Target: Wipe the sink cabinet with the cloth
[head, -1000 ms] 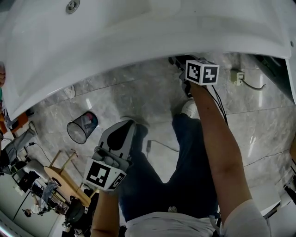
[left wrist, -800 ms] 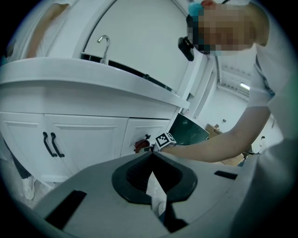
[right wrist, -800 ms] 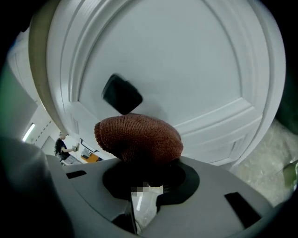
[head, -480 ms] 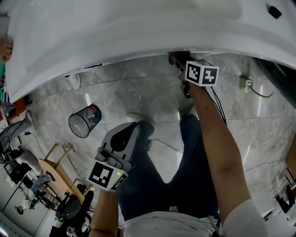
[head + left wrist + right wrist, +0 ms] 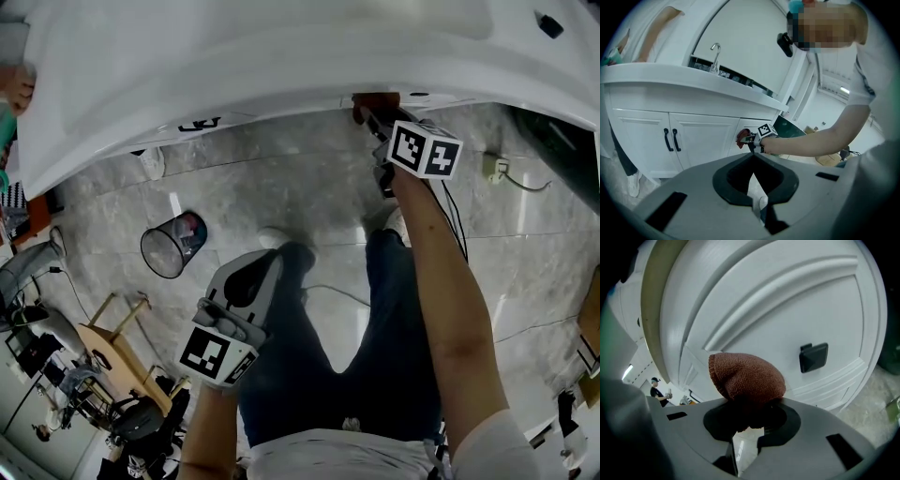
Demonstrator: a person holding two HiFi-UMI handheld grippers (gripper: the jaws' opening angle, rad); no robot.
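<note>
Two grippers show. At left, beside a bin (image 5: 172, 246), the left gripper (image 5: 270, 260) hangs over the floor, jaws together on nothing. At right, the right gripper (image 5: 367, 110) clamps the brown cloth (image 5: 747, 378) against the cabinet door (image 5: 797, 301), left of its handle (image 5: 813, 357).

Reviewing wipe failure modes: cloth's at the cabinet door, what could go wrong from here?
1. The cloth in the right gripper sits near the black handle; a sweep that way may snag.
2. It is a small wad; tilting could let the gripper body scrape the cabinet door.
</note>
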